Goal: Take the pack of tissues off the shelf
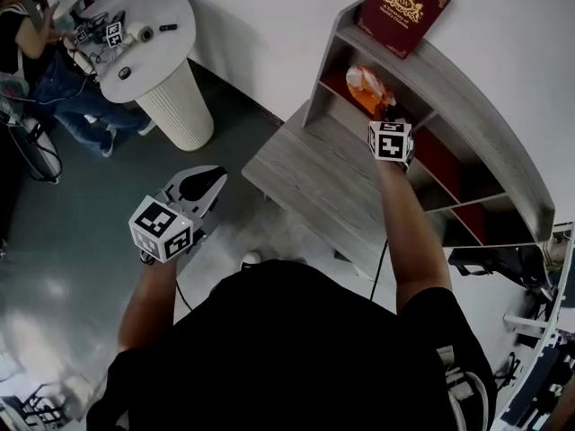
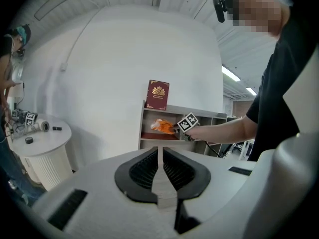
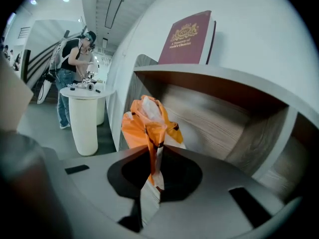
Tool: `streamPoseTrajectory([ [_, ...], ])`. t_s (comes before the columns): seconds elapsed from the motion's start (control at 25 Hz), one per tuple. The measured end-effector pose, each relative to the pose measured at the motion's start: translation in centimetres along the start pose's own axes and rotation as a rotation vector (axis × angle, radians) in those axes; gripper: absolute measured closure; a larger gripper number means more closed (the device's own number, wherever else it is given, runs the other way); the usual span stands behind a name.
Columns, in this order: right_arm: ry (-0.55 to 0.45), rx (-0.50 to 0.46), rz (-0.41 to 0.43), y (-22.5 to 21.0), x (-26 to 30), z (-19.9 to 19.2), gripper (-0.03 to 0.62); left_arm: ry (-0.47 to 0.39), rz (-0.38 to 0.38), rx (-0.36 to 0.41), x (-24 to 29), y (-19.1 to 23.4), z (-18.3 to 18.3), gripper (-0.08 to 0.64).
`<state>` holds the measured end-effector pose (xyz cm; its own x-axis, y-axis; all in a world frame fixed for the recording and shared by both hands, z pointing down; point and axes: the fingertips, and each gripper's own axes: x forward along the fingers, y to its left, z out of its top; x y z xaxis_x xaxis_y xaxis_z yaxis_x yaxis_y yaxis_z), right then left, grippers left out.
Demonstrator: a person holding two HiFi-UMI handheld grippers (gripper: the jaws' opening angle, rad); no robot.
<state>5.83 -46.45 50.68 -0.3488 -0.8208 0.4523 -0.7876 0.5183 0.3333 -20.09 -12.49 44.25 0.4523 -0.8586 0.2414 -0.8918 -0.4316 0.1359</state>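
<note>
Between right gripper [image 3: 152, 159] jaws, tissue pack [image 3: 148, 123] lengthwise ahead

The dark red hardback book [image 3: 188, 36] standing on top of the grey wooden shelf [image 3: 219, 78] bears a gold crest on its cover. Beneath the crest, two lines of small gold print seem to read "A Treasury of World's Classics". In the head view that print is too small to read. Nothing else is legible.

On top of your shelf [image 1: 476, 97] stands the book [image 1: 402, 0]. Just below it, in the upper left compartment, is the pack of tissues [image 1: 367, 83]. The round worktop [image 1: 154, 7] stands well left.
</note>
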Motion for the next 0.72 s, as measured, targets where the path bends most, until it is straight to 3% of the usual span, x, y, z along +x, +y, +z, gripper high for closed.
streamPoseTrajectory([
  [0.24, -0.043, 0.045, 0.053, 1.4, -4.3, 1.0, 0.566, -0.007, -0.061, 0.008, 1.0, -0.9, 0.4, 0.515],
  [0.72, -0.109, 0.1, 0.025, 0.8, -14.6, 0.8, 0.566, -0.016, -0.21, 0.042, 4.3, -3.2, 1.9, 0.514],
])
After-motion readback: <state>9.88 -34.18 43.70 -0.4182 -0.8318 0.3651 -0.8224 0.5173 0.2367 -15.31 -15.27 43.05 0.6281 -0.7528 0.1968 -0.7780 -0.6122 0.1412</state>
